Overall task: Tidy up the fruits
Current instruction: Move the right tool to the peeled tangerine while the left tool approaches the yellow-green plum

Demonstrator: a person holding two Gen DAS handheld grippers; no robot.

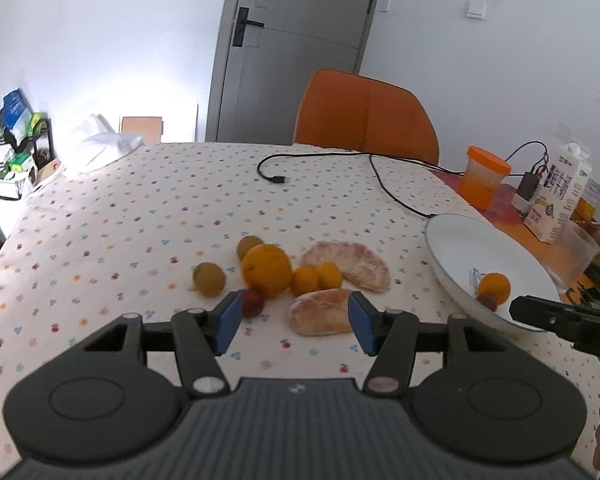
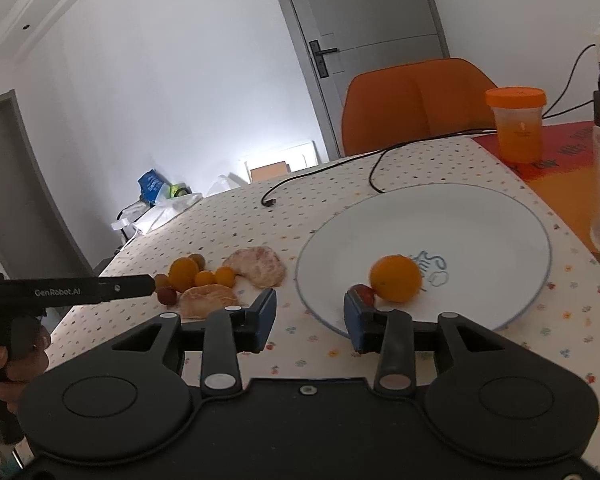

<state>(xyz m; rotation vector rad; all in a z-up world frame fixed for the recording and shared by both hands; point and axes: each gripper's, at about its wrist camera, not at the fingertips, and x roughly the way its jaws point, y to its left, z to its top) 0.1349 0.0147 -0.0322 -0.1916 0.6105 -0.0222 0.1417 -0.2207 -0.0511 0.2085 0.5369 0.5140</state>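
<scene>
With both sets of jaws standing apart and empty, my left gripper has a pomelo wedge just ahead between its tips, the fruit cluster beyond; my right gripper faces the plate, an orange already there, probably sorted.

**Open cloth left, clutter right**

Bare desk lies wide open left of the fruit cluster. A black cable loops behind the plate. The orange-lidded jar and carton crowd the right edge.
</scene>
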